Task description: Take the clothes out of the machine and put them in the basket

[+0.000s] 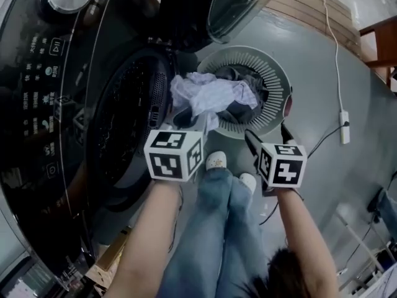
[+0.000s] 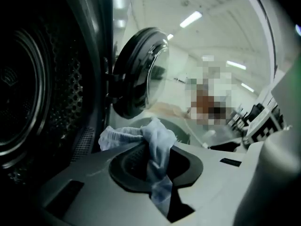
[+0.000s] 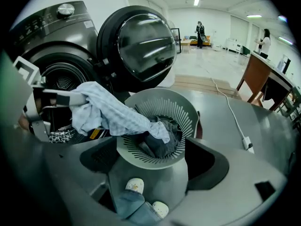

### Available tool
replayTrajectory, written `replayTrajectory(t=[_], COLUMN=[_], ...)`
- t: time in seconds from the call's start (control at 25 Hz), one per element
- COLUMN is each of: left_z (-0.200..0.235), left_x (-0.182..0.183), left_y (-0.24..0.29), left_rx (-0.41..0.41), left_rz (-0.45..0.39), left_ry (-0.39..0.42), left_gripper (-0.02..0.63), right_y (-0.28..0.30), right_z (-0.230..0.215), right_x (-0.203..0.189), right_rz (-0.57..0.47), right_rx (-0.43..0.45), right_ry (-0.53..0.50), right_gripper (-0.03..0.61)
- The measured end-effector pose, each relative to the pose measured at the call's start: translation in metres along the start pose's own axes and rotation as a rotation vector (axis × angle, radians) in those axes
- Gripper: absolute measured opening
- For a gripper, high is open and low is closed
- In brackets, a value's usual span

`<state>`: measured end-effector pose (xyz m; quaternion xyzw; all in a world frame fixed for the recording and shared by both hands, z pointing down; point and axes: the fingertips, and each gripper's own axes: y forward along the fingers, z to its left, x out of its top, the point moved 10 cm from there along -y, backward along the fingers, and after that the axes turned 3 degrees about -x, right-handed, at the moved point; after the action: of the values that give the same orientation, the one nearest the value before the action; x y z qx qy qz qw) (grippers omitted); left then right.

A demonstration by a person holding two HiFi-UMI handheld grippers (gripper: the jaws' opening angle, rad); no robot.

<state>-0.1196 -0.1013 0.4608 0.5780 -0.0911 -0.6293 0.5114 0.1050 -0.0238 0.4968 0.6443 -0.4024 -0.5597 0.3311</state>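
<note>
My left gripper (image 1: 186,124) is shut on a pale blue checked cloth (image 1: 211,95), just outside the washing machine's drum (image 1: 124,117). In the left gripper view the cloth (image 2: 157,135) is pinched between the jaws of the left gripper (image 2: 157,154). It drapes from that gripper (image 3: 70,98) across to the round grey slotted basket (image 1: 273,73), its far end lying on dark clothes (image 3: 162,140) inside. My right gripper (image 1: 268,135) stands open and empty near the basket's (image 3: 188,112) front rim, pointing down at it.
The machine's round door (image 1: 236,5) hangs open above the basket. The person's jeans and white shoes (image 1: 216,160) are just in front of the basket. A white cable with a plug block (image 1: 344,126) runs over the grey floor at right. A wooden counter (image 3: 263,79) stands far right.
</note>
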Motion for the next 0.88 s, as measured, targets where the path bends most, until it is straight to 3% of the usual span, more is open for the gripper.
replayTrajectory(t=[0.32, 0.56, 0.72, 0.8, 0.88], left_z=[-0.072, -0.119, -0.133, -0.127, -0.115], left_x=[0.063, 0.095, 0.105, 0.095, 0.077], left_y=[-0.001, 0.008, 0.017, 0.032, 0.049], left_rx=[-0.281, -0.415, -0.404, -0.323, -0.199], left_rz=[-0.165, -0.249, -0.263, -0.167, -0.018], left_ry=[-0.117, -0.151, -0.168, -0.152, -0.096], left_gripper=[0.055, 0.055, 0.057, 0.058, 0.164], right_y=[-0.055, -0.085, -0.091, -0.085, -0.077], right_z=[-0.042, -0.071, -0.082, -0.084, -0.085], right_x=[0.017, 0.031, 0.031, 0.028, 0.024], right_rz=[-0.053, -0.084, -0.093, -0.086, -0.072], right_rx=[-0.026, -0.048, -0.045, -0.04, -0.034], right_ry=[0.007, 0.03, 0.045, 0.045, 0.048], right_gripper=[0.43, 0.425, 0.42, 0.418, 0.417])
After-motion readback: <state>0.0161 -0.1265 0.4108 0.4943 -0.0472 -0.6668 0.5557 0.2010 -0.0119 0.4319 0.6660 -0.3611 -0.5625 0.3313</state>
